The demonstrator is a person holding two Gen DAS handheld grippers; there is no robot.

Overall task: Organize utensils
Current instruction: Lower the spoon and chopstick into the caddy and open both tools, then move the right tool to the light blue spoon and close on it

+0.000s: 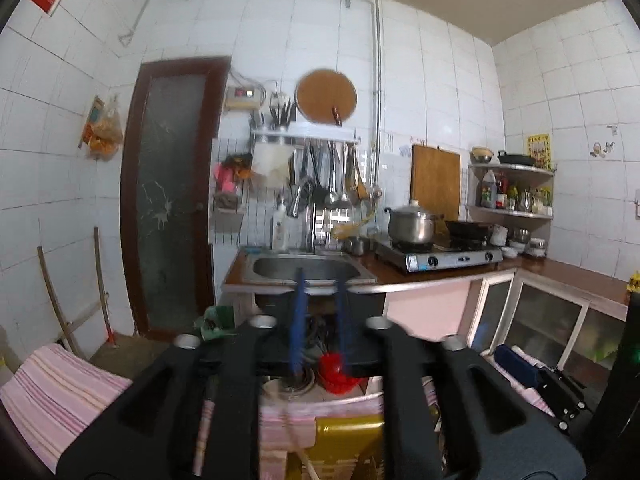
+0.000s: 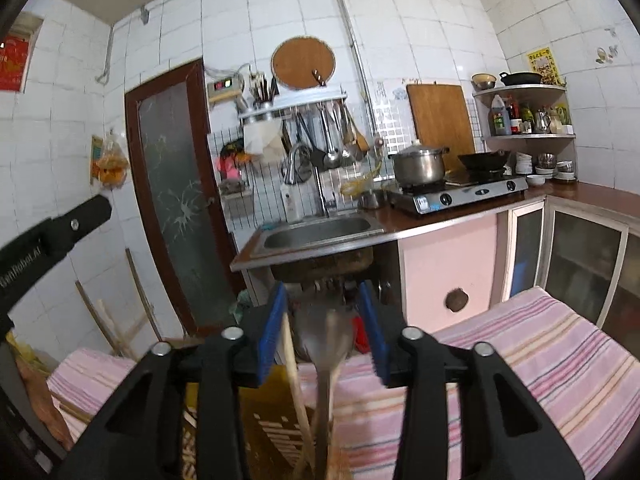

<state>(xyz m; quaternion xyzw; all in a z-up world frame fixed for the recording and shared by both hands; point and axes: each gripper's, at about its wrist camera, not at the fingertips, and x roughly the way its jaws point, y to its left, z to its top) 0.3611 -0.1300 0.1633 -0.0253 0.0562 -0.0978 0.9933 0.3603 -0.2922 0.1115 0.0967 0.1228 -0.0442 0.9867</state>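
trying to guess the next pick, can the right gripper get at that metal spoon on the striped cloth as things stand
Probably yes. The right gripper is open, its blue pads on either side of the metal spoon. Nothing sits between them except a wooden stick beside the spoon, which might get pinched too.

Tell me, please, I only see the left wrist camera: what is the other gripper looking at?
Observer: A metal spoon sits between the right gripper's wide-open fingers, and neither one touches it.
Operator: Is anything else there?
Observer: A wooden stick runs beside the finger on the picture's left.
Operator: And further back?
Observer: The pink cabinet panel has a round dark spot that your view hides.
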